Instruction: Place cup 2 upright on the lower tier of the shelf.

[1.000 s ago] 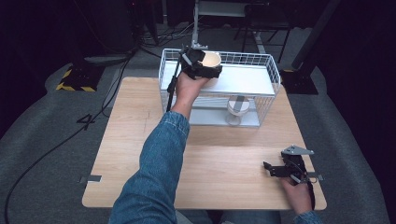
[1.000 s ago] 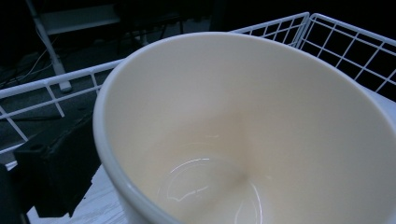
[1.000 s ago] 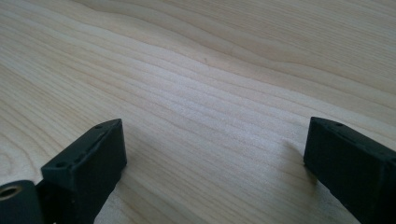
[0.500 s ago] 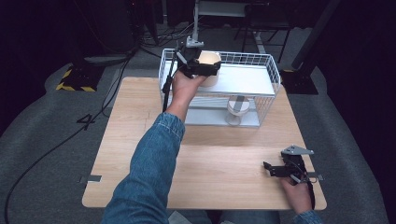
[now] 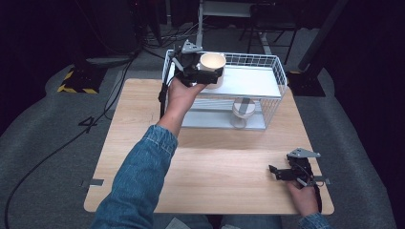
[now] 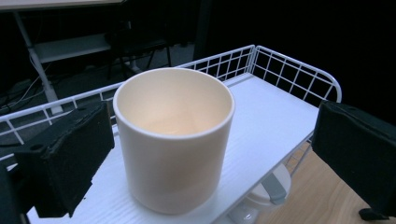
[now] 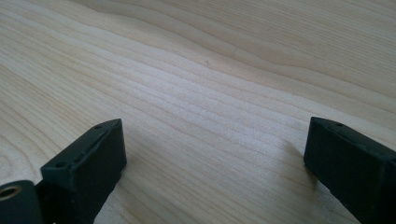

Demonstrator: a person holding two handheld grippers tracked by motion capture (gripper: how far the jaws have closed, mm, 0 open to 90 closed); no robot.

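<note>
Wooden table (image 5: 215,181), light grain, bare under right gripper.
White wire rack (image 5: 274,78) at table's far edge, two tiers, white shelf board on top.
Cream cup (image 5: 212,67) upright on top shelf, near rack's left end, close to front edge.
Second cup (image 5: 242,112) upside down on lower tier.
Left gripper (image 5: 210,76) at cup, jaws apart, one each side, visible gap to cup wall.
Right gripper (image 5: 277,172) low over table's near right corner, jaws apart, nothing between.
</note>
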